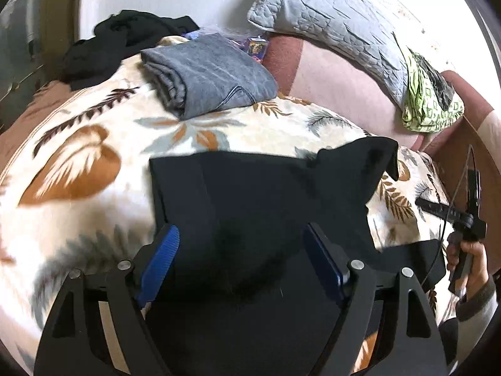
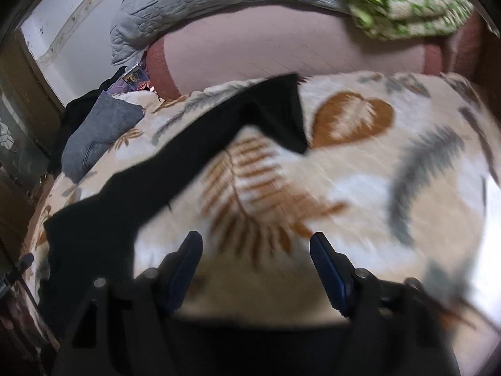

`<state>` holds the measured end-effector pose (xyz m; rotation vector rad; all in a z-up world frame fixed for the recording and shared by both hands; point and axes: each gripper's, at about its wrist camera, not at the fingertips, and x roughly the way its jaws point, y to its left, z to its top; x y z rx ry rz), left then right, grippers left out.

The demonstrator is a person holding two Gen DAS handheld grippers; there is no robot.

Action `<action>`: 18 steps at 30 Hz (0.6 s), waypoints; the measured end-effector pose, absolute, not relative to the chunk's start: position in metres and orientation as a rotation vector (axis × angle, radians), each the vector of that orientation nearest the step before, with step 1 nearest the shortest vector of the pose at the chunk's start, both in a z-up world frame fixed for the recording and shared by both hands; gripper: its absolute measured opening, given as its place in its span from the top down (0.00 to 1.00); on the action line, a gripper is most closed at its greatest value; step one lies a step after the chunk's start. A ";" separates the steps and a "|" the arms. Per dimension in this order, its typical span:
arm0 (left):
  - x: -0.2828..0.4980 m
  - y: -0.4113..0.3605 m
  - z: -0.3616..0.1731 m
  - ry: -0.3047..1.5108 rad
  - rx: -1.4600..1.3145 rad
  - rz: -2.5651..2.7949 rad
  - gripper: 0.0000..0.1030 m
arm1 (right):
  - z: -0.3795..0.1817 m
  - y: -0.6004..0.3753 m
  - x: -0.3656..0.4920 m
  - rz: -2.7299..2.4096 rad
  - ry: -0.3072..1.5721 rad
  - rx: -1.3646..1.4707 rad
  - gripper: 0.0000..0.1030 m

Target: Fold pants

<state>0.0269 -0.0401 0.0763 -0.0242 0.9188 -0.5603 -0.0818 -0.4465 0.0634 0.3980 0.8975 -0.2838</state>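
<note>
Black pants lying under the left tongs

The black pants (image 1: 260,200) are stretching straight ahead between the gaping left gripper (image 1: 241,260); the right gripper (image 2: 255,269), also gaping and empty, is hovering beside them, pants leftward.

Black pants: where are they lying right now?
The black pants lie on the leaf-print blanket, under the open left gripper in its wrist view, nearer than the folded grey garment.

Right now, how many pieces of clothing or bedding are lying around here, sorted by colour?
Black: 2, the black pants spread under the open left gripper, and a crumpled black garment at the back.
Grey: 2, folded grey pants and a quilted grey pillow.
Green: 1, a green patterned cloth.
Leaf print: 1, the blanket.
Total: 6
</note>
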 end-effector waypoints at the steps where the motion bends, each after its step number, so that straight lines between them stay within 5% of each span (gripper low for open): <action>1: 0.035 -0.042 0.076 0.923 -0.022 -0.576 0.21 | 0.067 -0.443 -0.071 -0.257 0.885 0.386 0.30; 18: 0.156 -0.090 0.042 1.082 0.238 -0.755 0.20 | 0.034 -0.383 0.101 0.164 1.043 -0.302 0.21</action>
